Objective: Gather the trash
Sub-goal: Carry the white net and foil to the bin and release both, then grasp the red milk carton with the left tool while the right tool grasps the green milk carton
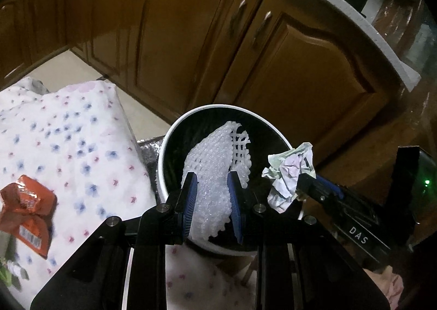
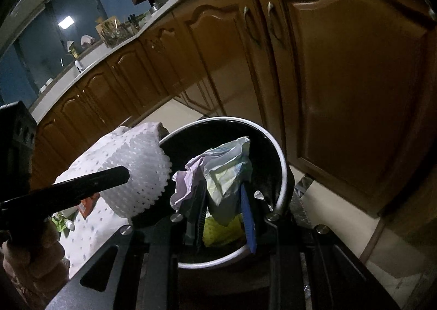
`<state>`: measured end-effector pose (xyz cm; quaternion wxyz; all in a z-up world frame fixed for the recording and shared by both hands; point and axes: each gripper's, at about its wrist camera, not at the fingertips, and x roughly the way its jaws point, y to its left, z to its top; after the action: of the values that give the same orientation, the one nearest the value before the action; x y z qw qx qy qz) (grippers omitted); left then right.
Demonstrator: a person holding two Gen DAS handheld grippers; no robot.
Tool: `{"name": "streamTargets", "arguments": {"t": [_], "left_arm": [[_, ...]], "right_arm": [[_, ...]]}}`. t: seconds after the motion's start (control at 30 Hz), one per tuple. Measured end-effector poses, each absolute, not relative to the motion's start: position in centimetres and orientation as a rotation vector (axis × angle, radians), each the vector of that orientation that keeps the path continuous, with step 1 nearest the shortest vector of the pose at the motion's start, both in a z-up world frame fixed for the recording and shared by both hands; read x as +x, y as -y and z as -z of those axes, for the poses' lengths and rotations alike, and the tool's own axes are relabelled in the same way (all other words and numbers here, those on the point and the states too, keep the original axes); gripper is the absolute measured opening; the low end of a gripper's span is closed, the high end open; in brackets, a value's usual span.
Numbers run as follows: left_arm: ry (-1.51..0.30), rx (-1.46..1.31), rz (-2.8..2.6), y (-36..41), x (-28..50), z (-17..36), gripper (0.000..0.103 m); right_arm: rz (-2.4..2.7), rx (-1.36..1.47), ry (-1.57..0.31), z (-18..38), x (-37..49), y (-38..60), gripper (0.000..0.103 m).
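Inside the bin (image 2: 282,170), only the right view shows yellow trash (image 2: 221,230).

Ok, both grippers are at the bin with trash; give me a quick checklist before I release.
1. Left gripper shut on the white foam net: ok.
2. Foam net over the bin opening: ok.
3. Right gripper shut on the crumpled paper: ok.
4. Paper fully over the opening: ok in the right view, near the rim in the left view.
5. Room left inside the bin: cannot tell.
6. Orange wrapper still on the floral cloth: not ok.
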<state>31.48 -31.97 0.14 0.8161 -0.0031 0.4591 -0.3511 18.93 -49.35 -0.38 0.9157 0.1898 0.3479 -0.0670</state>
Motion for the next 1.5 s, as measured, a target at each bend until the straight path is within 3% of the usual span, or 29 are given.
{"name": "streamTargets", "arguments": {"t": [0.07,0.1,0.13,0.23,0.33,0.6,0.67,0.73,1.5], "left_arm": [[-0.99,-0.001,0.743,32.3,31.8,0.3,0.023],[-0.993,0.001,0.737,32.5,31.9,0.4,0.028],[-1.0,0.003,0.733,32.6,32.0,0.6,0.039],[-1.006,-0.003,0.729,32.7,31.9,0.7,0.053],[-1.007,-0.01,0.731,32.4,31.6,0.7,0.057],[-0.976,-0.106,0.702,27.8,30.0,-0.2,0.058],[-0.959,-0.139,0.676,25.7,29.3,-0.3,0.059],[-0.942,-0.171,0.645,23.3,28.4,-0.4,0.062],[-0.886,-0.295,0.355,4.1,21.4,0.5,0.069]], "right_arm": [[0.141,0.394,-0.721,0.5,19.1,49.6,0.028],[0.143,0.4,-0.724,0.5,19.3,49.7,0.028],[0.137,0.409,-0.729,0.6,19.4,49.8,0.03],[0.14,0.408,-0.73,0.6,19.5,49.7,0.037],[0.139,0.429,-0.721,0.5,19.1,49.9,0.047],[0.113,0.478,-0.653,-0.6,17.0,49.2,0.054],[0.104,0.487,-0.631,-0.8,16.5,48.4,0.075],[0.09,0.493,-0.606,-1.0,16.0,47.4,0.085],[-0.211,0.468,-0.65,-0.2,14.7,34.1,0.086]]}}
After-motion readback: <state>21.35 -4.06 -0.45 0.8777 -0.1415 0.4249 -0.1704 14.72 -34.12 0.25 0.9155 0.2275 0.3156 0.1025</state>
